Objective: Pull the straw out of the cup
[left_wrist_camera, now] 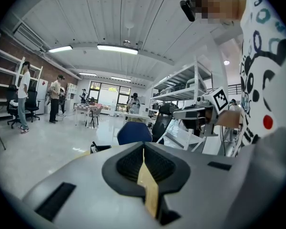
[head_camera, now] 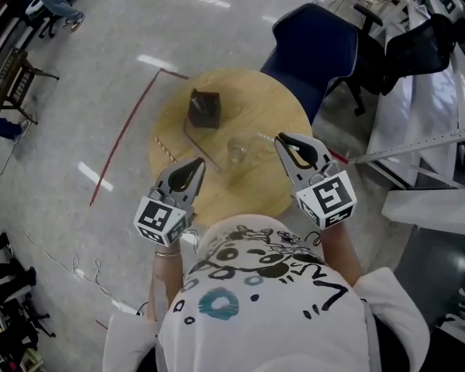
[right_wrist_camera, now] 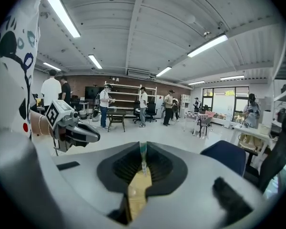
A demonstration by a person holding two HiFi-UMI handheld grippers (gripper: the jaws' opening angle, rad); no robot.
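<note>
Pinching one straw [head_camera: 265,137] in the closed right gripper [head_camera: 280,139], just right of the single clear cup [head_camera: 237,150] at frame centre. Holding the left gripper [head_camera: 200,162] closed and empty, lower left. Showing one striped straw [head_camera: 164,147] and one dark straw [head_camera: 201,147] lying left of the cup.

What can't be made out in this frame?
- Head view: the cup is clear and too small to show any contents.
- Both gripper views: the tongs' own bodies block the cup and nearly all the table.
- Right gripper view: the straw in the shut right tongs is mostly pinched from sight.
</note>
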